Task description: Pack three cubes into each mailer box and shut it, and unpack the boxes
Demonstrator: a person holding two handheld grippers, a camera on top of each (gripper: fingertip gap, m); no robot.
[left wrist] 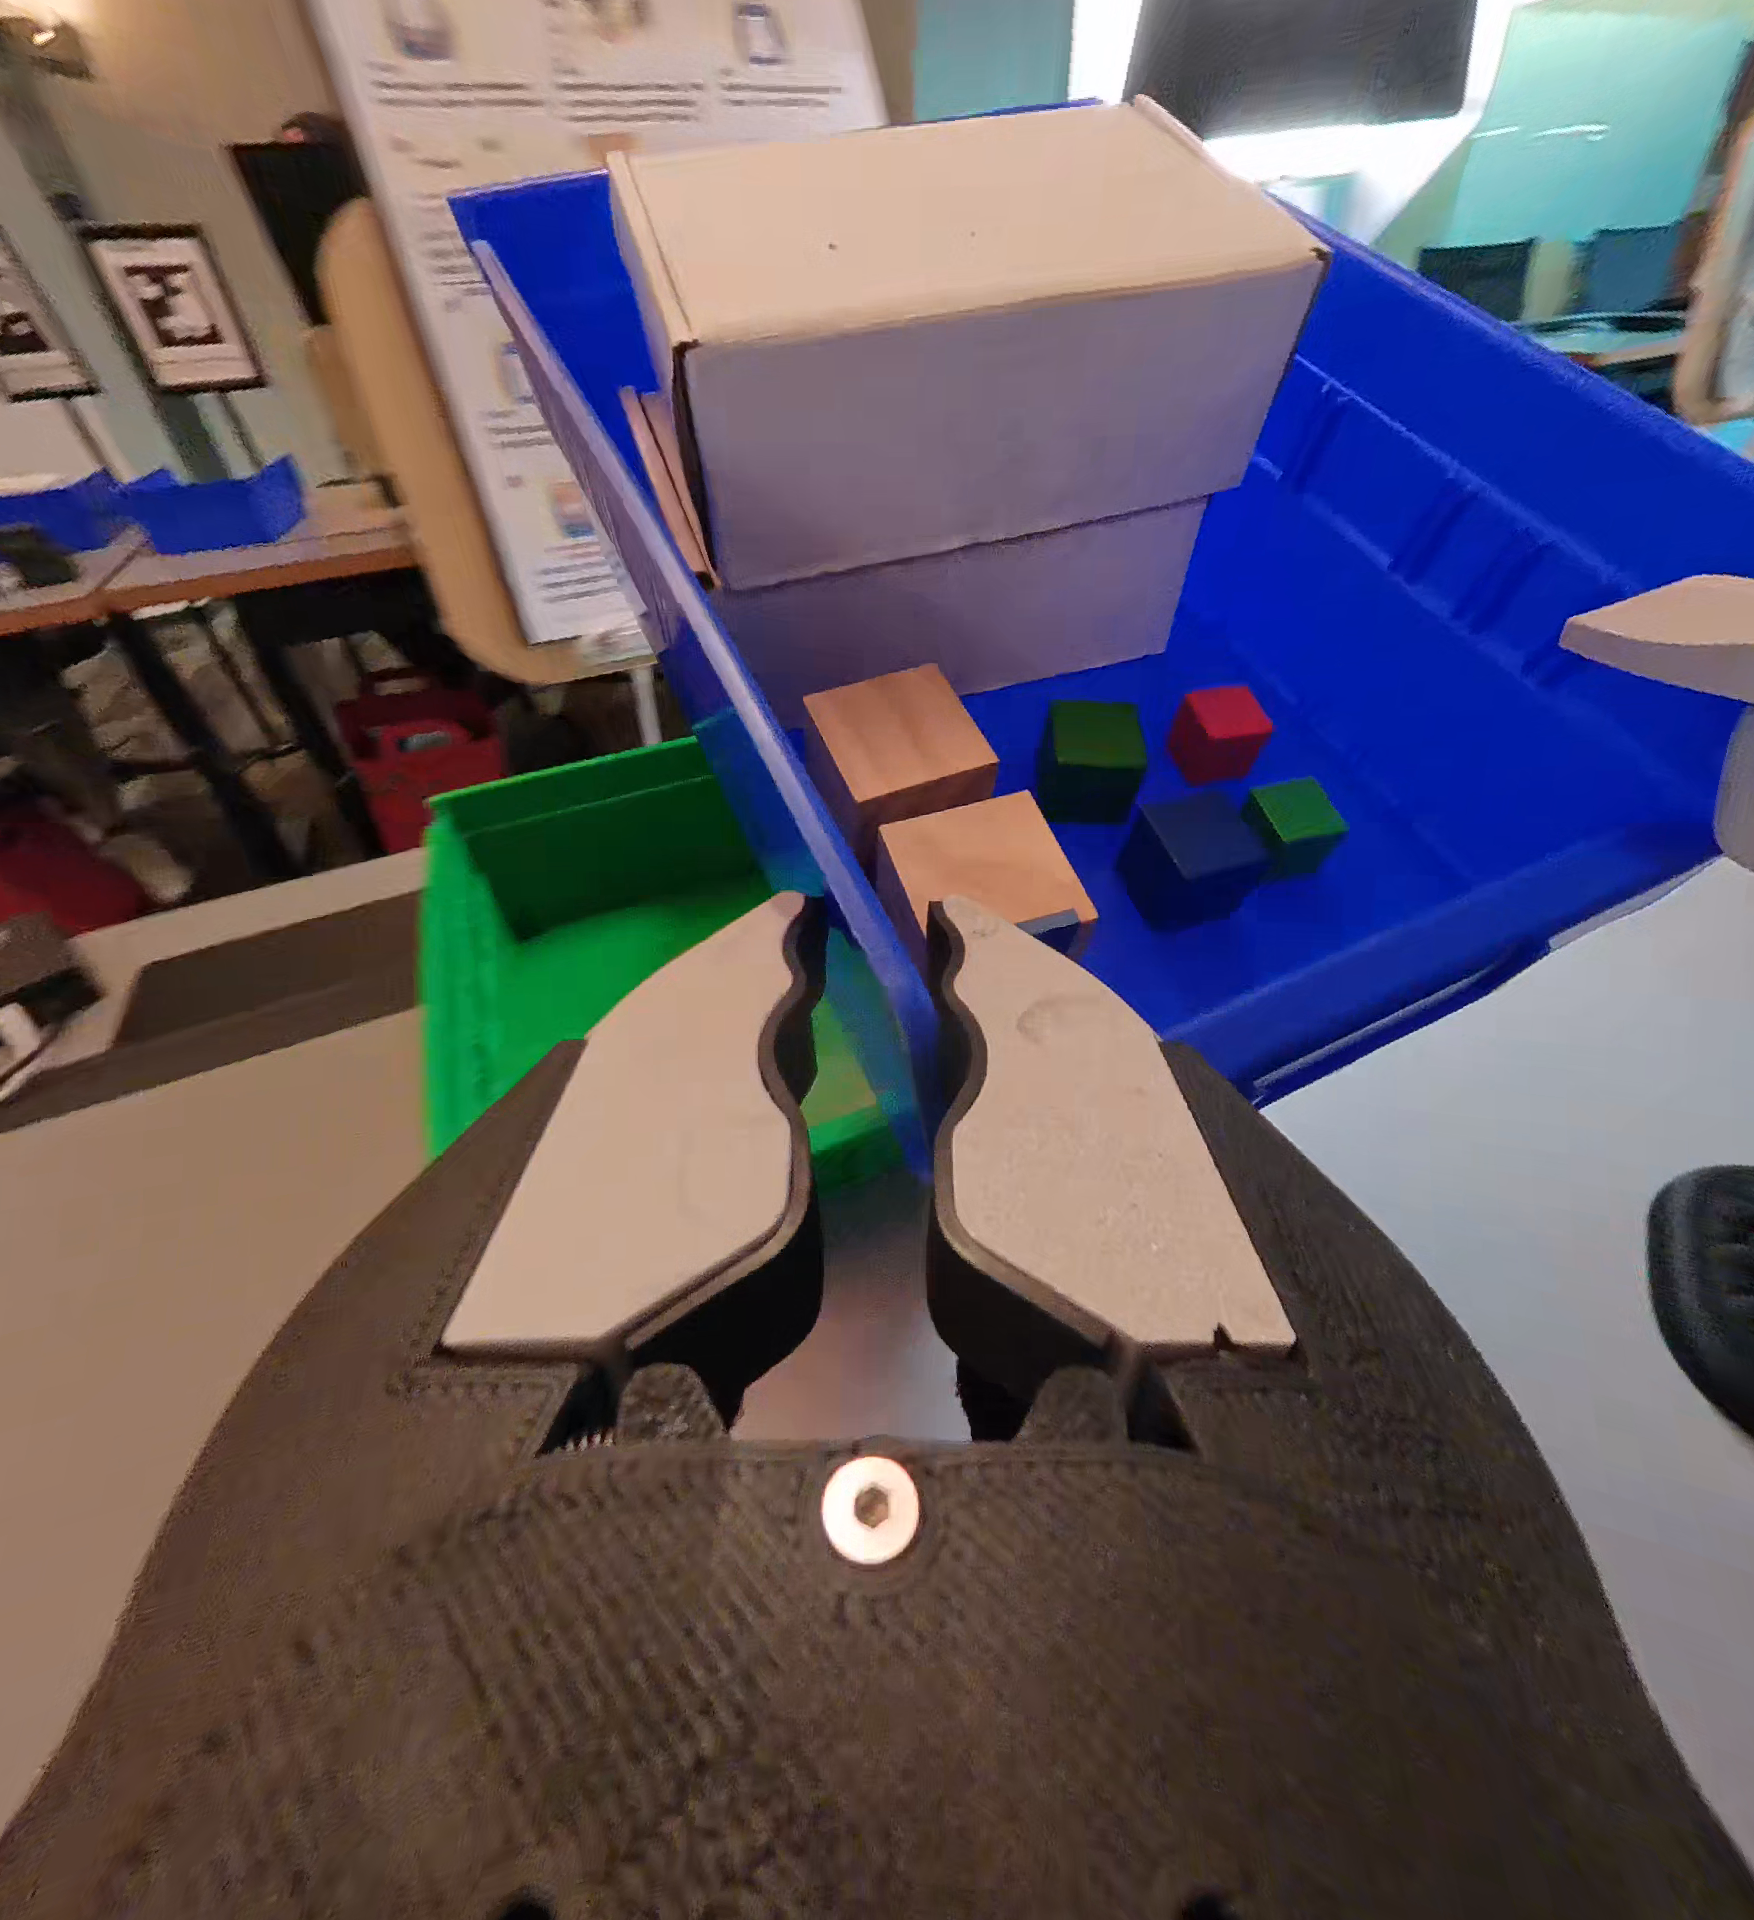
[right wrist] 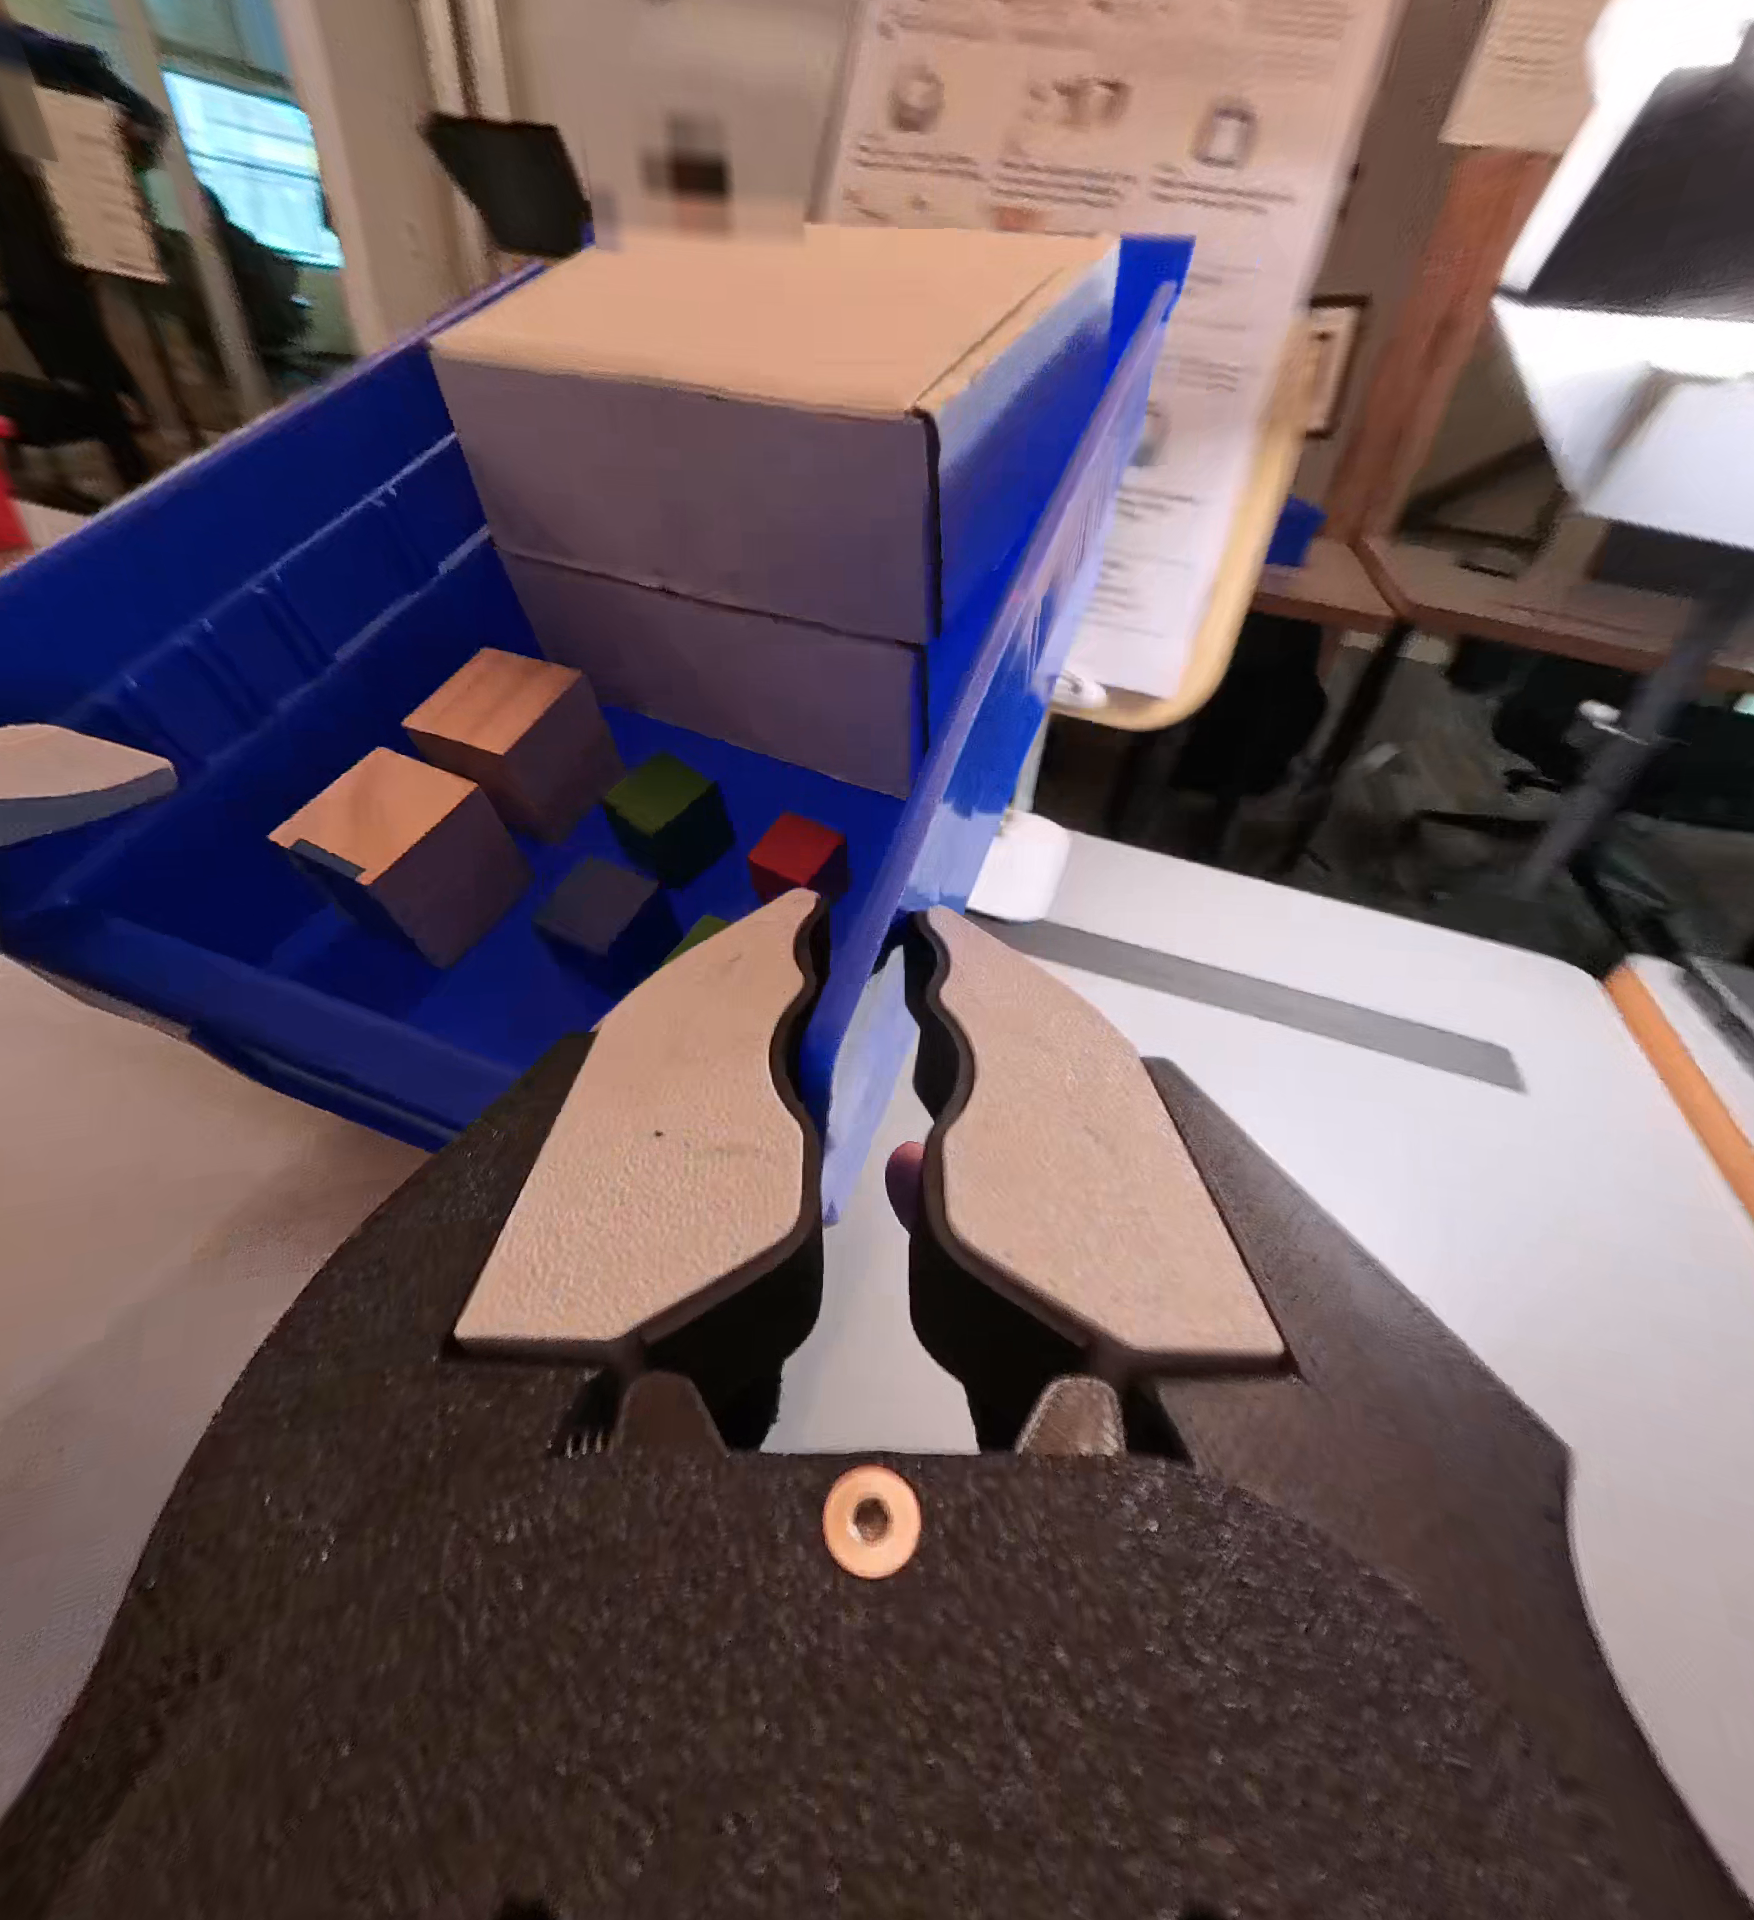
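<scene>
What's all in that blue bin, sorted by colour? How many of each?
In the blue bin:
White mailer boxes: 2, stacked
Plain wooden cubes: 2
Green cubes: 2
Red cube: 1
Dark blue cube: 1
Total: 8

The left gripper and right gripper each clamp a side wall of the bin.

Bright, even indoor light falls on my desk [left wrist: 1475, 1299]; a window [left wrist: 1621, 114] glares white at the top of my left view. Both pictures bend strongly at the edges. The background smears with motion blur, while nearby surfaces stay sharp.
</scene>
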